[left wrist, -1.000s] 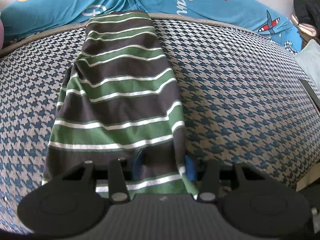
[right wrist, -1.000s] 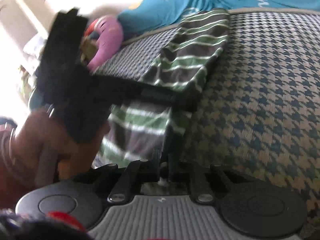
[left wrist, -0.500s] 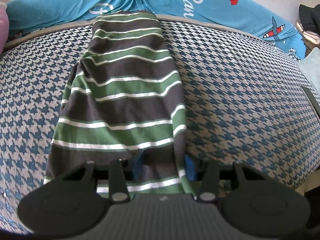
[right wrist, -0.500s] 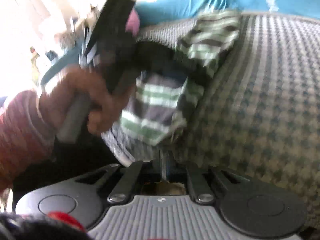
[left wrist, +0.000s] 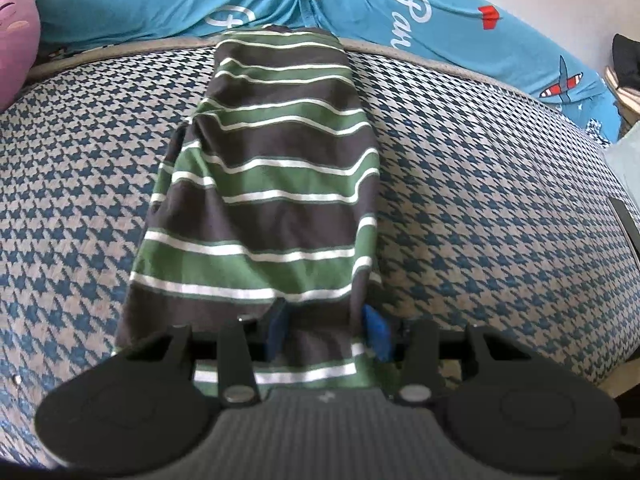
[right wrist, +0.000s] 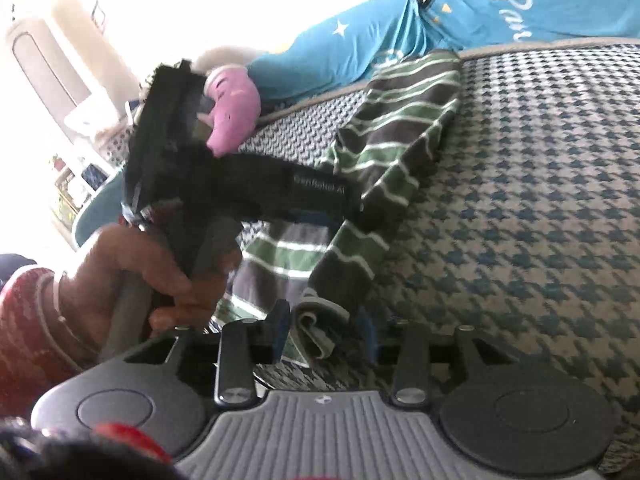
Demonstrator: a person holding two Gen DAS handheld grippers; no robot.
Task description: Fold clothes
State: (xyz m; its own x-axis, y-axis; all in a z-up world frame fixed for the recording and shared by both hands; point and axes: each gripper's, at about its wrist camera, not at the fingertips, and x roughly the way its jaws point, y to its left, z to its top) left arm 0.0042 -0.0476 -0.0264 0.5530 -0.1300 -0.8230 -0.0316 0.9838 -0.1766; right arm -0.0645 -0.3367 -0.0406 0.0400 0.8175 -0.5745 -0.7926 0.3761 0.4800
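A green, grey and white striped garment [left wrist: 272,184] lies lengthwise on the houndstooth bed [left wrist: 480,200]. Its near end rises between the blue pads [left wrist: 276,326] of my left gripper [left wrist: 326,330], which is shut on a bunch of it. In the right wrist view the same garment [right wrist: 400,140] hangs from the left gripper's tip, and its rolled hem [right wrist: 318,324] sits loose between the spread fingers of my right gripper [right wrist: 324,328], which is open. A hand [right wrist: 152,276] in a red sleeve holds the left gripper's black body [right wrist: 248,188].
Blue printed bedding [left wrist: 400,8] runs along the bed's far edge, with a pink plush toy [left wrist: 12,40] at the far left. A pale cushion [left wrist: 624,168] and dark items lie at the right. The bed's front right edge [left wrist: 580,364] drops off close to my left gripper.
My right gripper was shut and now stands open around the garment's hem. The left gripper kept its hold, and its view shifted so the garment sits further right.
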